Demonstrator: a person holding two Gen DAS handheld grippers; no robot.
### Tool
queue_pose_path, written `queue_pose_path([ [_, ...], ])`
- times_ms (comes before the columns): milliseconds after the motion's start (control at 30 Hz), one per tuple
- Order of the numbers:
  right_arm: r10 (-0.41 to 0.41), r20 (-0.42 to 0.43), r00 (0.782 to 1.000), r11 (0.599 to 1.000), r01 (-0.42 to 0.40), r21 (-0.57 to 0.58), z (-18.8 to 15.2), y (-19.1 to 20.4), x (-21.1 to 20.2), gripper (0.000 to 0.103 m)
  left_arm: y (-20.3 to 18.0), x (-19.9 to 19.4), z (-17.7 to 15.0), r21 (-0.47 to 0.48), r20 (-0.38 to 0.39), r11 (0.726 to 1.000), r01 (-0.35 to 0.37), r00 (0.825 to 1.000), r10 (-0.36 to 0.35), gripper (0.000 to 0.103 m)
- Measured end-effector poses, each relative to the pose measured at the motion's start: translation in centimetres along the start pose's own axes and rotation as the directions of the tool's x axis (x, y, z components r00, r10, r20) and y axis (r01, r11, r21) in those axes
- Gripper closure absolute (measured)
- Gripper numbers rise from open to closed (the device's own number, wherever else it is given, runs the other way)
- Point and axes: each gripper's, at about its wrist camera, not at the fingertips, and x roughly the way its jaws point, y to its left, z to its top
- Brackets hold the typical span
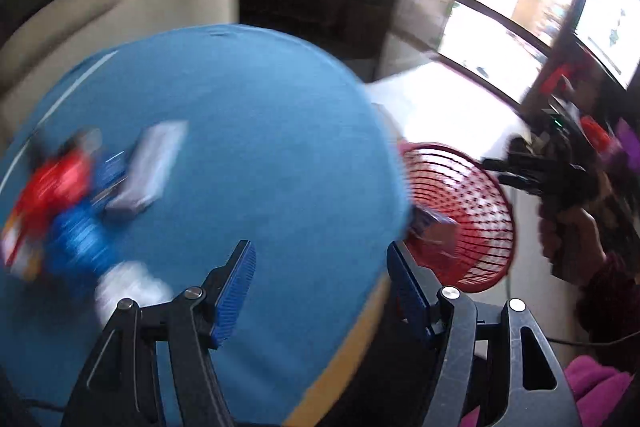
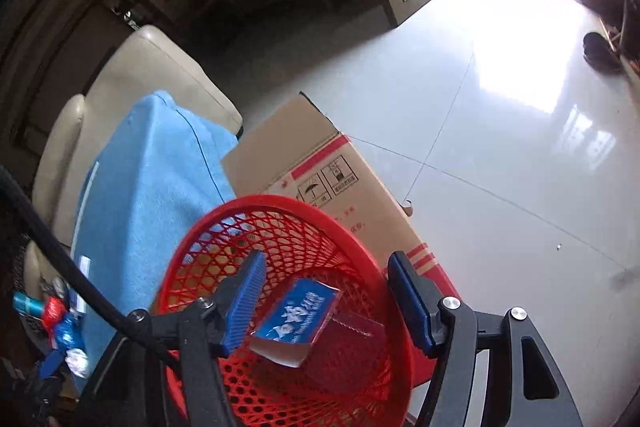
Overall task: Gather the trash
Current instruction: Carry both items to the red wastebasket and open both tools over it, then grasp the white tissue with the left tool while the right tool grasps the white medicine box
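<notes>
Trash already sits in the red basket (image 2: 304, 307): a small blue box (image 2: 296, 315) with white lettering lies loose on the mesh directly below the right gripper (image 2: 326, 301), whose jaws are parted with nothing between them. The sensible next move is to lift that gripper straight out, clear of the rim, before swinging back. Further off, the left gripper (image 1: 320, 291), likewise parted and empty, hangs over the blue cloth (image 1: 240, 131), where blurred red, blue and grey wrappers (image 1: 92, 187) remain.

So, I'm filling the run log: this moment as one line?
right gripper: open over red basket | blue box: in basket | left gripper: open, empty
</notes>
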Motion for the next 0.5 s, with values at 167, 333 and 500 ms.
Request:
queue_pose_path([
  [167,-0.005,-0.062,0.998,0.999,0.002,-0.049,-2.0,1.1,-0.3,0.036,6.6,-3.8,-3.1,-0.177,0.037,0.979,-0.099,0.994,0.108,0.034],
  [333,-0.109,0.000,0.994,0.989,0.108,-0.101,-2.7,1.9,-2.6,0.036,10.9,-4.9,-4.6,-0.291,0.029,0.940,-0.176,0.981,0.192,0.032],
  [500,-0.061,0.140,0.988,0.986,0.081,-0.143,-1.0,6.3,-6.3,0.036,11.0,-1.3,-3.8,-0.320,-0.013,0.927,-0.195,0.979,0.201,0.032],
])
